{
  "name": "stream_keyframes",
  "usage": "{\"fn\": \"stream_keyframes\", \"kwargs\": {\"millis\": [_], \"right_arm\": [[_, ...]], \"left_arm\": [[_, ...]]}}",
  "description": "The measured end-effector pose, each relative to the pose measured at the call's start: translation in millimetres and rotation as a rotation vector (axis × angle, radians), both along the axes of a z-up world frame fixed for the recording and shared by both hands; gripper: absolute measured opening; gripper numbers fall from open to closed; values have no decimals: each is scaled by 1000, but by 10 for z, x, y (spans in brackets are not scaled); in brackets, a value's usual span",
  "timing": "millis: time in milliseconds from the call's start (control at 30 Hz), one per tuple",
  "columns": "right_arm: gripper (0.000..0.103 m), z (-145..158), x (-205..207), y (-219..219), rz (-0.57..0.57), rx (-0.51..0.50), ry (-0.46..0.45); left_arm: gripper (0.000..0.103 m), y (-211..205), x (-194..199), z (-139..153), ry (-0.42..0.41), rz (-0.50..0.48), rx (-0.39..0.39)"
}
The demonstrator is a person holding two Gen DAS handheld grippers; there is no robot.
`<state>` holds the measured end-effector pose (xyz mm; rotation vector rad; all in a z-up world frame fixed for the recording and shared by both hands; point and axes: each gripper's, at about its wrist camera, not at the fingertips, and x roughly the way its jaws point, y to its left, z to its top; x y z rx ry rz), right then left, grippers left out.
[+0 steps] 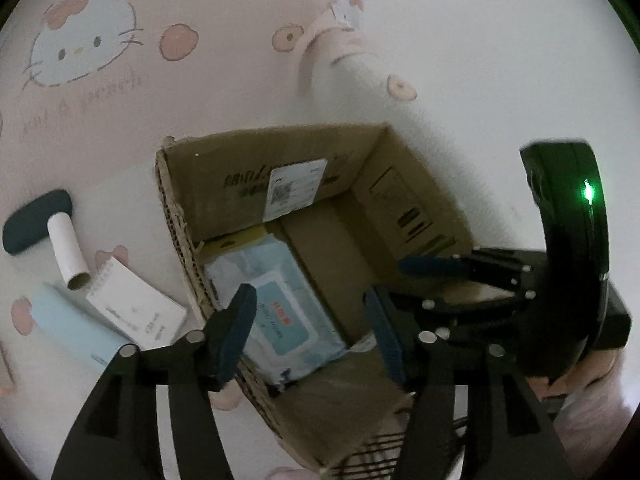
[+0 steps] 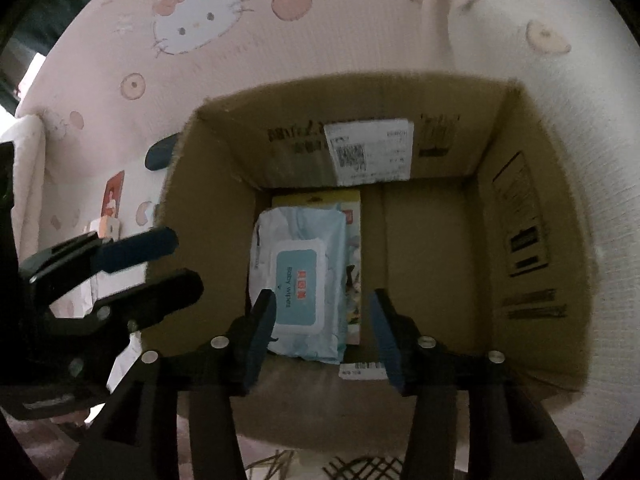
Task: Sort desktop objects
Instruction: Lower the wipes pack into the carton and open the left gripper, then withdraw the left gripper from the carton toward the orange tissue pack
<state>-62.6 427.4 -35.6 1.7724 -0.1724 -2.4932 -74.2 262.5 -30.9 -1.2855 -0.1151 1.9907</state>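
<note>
Pink cartoon-cat cloth [image 1: 100, 92] spread over the counter, with an open cardboard box [image 1: 280, 168] at centre. Inside the box, against its left wall: a wipes pack [image 1: 280, 312] lying flat on a yellow-edged packet [image 1: 236, 242], the rest of the floor bare. Outside, left of the box and still unsorted: a notepad [image 1: 136, 308], a cardboard tube [image 1: 68, 252], a dark case [image 1: 36, 220] and a pale blue case [image 1: 72, 328], all close together, the notepad overlapping the blue case and the tube touching the dark case. Left hand-held gripper [image 1: 312, 336] hovering over the box's near-left corner, jaws spread, nothing between them. Right hand-held gripper [image 2: 324, 332] poised above the box's near edge, jaws likewise spread and empty, looking straight down at the wipes. Judged from this: wipes delivered, next pick among the pieces on the cloth. Deciding relation: those pieces lie to the left of the box, so clearly nearer the left gripper and across the box wall from the right one. Notepad nearest, just beside the wall, its long axis running diagonally from upper left to lower right in the left view, so probably a leftward shift and a wrist turn to close across its short side.
</note>
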Motion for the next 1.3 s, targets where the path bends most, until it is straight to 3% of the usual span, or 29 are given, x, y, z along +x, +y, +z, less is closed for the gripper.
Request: {"fn": "stream_keyframes", "kwargs": {"millis": [100,267,533,933,1300], "right_arm": [[59,148,66,-57,12,34,27],[70,305,143,-172,29,87,61],[70,437,120,-417,46,131,87],[70,536,43,-1086,72,174,80],[70,428,-256,-2169,267,147,61]], "left_arm": [[62,-73,19,86,0,21,39],[62,-188,84,216,50,38,38],[62,-453,174,342,121,16,49],[62,-1147,195,222,152,-23,54],[63,-2274,80,55,138,170,42]]}}
